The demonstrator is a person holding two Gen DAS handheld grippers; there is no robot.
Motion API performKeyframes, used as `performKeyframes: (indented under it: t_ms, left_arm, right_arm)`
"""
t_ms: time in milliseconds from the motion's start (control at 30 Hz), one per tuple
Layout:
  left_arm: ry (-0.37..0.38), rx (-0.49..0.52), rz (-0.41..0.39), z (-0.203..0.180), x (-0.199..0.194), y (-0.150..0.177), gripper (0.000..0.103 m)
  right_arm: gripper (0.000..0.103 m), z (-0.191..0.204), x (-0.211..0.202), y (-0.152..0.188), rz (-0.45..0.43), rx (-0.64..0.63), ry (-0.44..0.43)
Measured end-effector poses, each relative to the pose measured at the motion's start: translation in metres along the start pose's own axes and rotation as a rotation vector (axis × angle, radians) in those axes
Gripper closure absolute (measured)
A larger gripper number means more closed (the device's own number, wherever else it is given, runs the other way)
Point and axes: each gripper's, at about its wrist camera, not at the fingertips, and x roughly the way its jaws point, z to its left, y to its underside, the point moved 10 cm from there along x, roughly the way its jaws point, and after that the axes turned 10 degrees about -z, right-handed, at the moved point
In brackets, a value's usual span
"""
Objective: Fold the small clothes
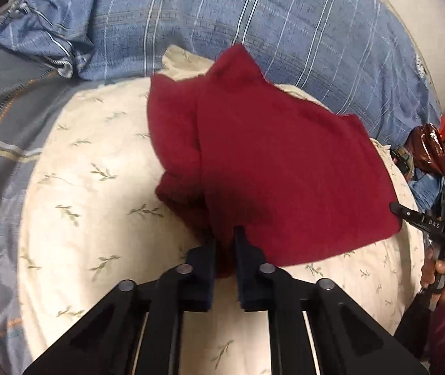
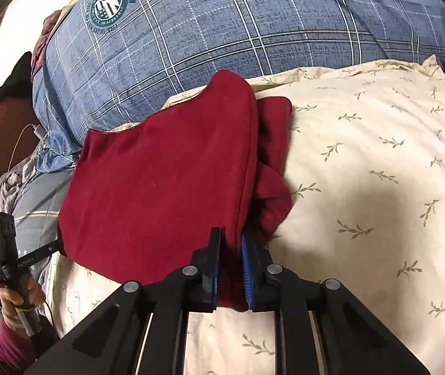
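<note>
A dark red garment [image 1: 285, 162] lies spread on a cream leaf-print pillow [image 1: 97, 162], with a bunched fold along its left side. My left gripper [image 1: 225, 243] is shut on its near edge, cloth pinched between the fingers. In the left wrist view the right gripper [image 1: 400, 211] grips the garment's right corner. In the right wrist view the garment [image 2: 160, 187] lies left of centre on the pillow [image 2: 363, 172]. My right gripper [image 2: 231, 243] is shut on its near edge. The left gripper [image 2: 55, 247] holds the garment's left edge there.
A blue plaid duvet [image 1: 222, 25] lies behind the pillow and a grey plaid sheet [image 1: 3, 118] to the left. Clutter with a dark red bag [image 1: 428, 147] sits at the right. A white cable [image 2: 32, 137] hangs at the bed's left side.
</note>
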Motion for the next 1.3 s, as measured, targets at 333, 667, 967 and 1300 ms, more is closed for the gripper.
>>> performKeyframes:
  t_ms: [333,667,967,1300]
  left_arm:
    - [-0.034,-0.014,-0.002,0.006,-0.019,0.013,0.095]
    - [-0.083,-0.061,-0.103,-0.006,-0.038,-0.012,0.073]
    - [-0.067,-0.087,-0.086,-0.010,-0.017,-0.013,0.062]
    - [-0.162,-0.118,-0.120,0.014,-0.007,-0.006,0.052]
  right_arm:
    - [0.063,0.081,0.013,-0.035,-0.043,-0.138,-0.039]
    - [0.054,0.101,0.042,-0.056,-0.077,-0.390,0.206]
    - [0.051,0.050,0.004,-0.041,-0.079,-0.158,0.116]
    - [0.056,0.237,0.118,-0.051,-0.013,-0.403,-0.194]
